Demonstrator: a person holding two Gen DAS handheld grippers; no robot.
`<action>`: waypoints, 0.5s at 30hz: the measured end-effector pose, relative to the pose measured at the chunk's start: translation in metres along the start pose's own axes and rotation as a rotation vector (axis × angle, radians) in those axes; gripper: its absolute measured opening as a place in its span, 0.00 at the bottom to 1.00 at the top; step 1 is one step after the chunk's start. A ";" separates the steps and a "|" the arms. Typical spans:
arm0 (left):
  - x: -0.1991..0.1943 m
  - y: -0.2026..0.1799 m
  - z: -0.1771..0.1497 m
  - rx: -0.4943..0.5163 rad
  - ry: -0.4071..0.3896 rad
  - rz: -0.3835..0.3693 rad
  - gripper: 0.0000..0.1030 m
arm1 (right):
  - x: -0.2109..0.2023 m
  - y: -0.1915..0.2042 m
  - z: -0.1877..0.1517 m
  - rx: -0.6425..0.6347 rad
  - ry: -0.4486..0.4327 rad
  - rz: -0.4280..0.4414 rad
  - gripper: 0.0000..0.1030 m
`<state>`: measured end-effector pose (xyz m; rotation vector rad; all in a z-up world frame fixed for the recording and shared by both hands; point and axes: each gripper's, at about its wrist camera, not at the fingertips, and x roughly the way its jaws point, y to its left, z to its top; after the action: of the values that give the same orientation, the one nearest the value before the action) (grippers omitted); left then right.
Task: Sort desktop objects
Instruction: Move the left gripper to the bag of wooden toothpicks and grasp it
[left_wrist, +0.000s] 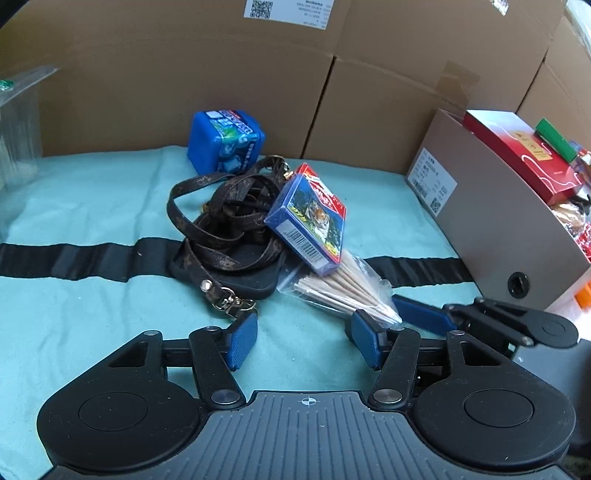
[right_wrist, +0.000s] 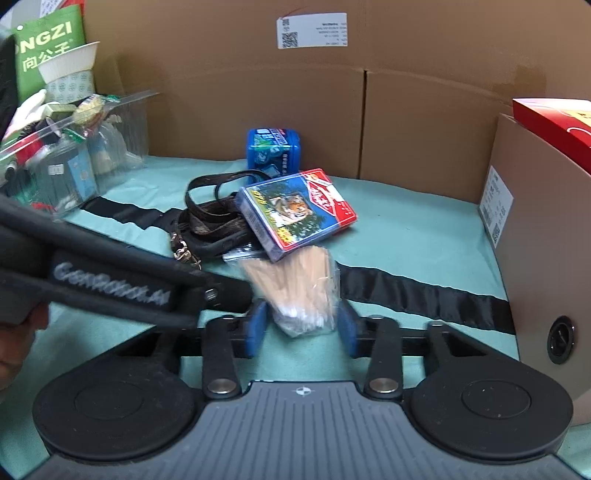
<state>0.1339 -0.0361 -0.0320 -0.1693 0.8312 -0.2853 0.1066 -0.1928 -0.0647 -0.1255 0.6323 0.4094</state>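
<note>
right gripper had blue pads either side of clear plastic bag of wooden toothpicks, near end of bag between them; contact with pads unclear, could not tell if pinched. bag lay on teal cloth, far end tucked under blue tiger-print card box. card box leaned on brown patterned strap coiled over black phone case. blue cube container behind. left gripper hovered low, jaws spread, nothing between. grey cardboard box at right.

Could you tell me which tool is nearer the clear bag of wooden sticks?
Right tool: its pads flank the clear bag of wooden sticks. Left tool sits open beside it.
</note>
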 end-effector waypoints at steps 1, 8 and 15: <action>0.000 0.000 0.000 -0.004 -0.002 0.000 0.68 | -0.001 0.001 0.000 -0.001 0.000 -0.001 0.32; -0.009 0.000 -0.008 -0.034 0.009 -0.021 0.62 | -0.017 0.014 -0.008 -0.002 -0.004 0.002 0.20; -0.028 0.000 -0.028 -0.066 0.017 -0.043 0.63 | -0.046 0.029 -0.025 0.016 -0.010 0.009 0.19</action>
<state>0.0957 -0.0284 -0.0309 -0.2468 0.8548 -0.3006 0.0482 -0.1878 -0.0569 -0.1054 0.6263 0.4129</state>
